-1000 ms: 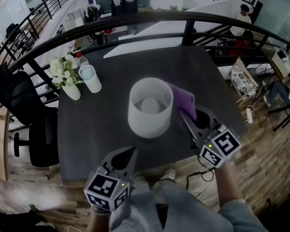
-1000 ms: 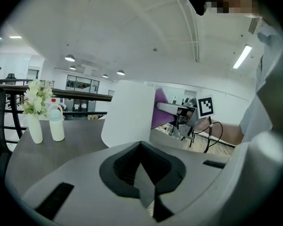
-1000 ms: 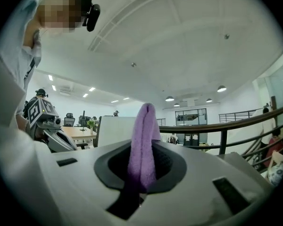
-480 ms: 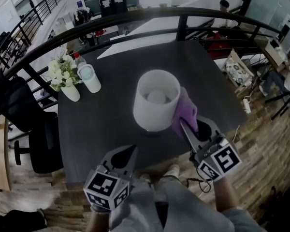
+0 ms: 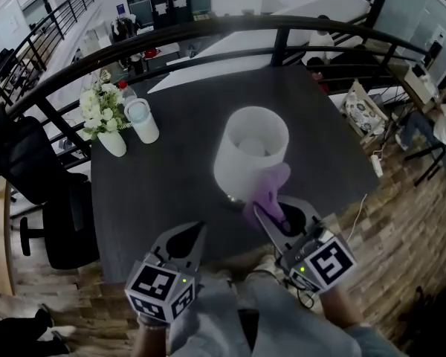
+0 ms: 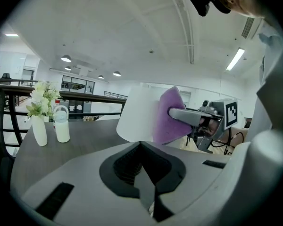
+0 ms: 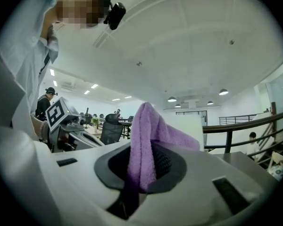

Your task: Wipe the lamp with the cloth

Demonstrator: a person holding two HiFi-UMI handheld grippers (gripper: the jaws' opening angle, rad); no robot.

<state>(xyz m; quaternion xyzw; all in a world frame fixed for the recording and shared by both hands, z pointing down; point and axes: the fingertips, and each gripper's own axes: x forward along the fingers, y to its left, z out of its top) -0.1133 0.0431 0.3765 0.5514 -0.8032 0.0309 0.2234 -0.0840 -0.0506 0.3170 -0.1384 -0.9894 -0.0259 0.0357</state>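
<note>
A white lamp with a cylinder shade stands in the middle of the dark table. My right gripper is shut on a purple cloth, which is pressed against the near lower side of the shade. In the right gripper view the cloth hangs out of the shut jaws with the shade behind it. My left gripper is shut and holds nothing, low at the table's near edge. In the left gripper view the shade and cloth show ahead.
A small white vase of flowers and a white jug stand at the table's far left. A black railing curves behind the table. A black office chair sits left of it. A wooden floor lies below.
My right gripper has swept the cloth from the shade's right side down and round to its near lower side. The head view has shifted a little. The left gripper has stayed put.
</note>
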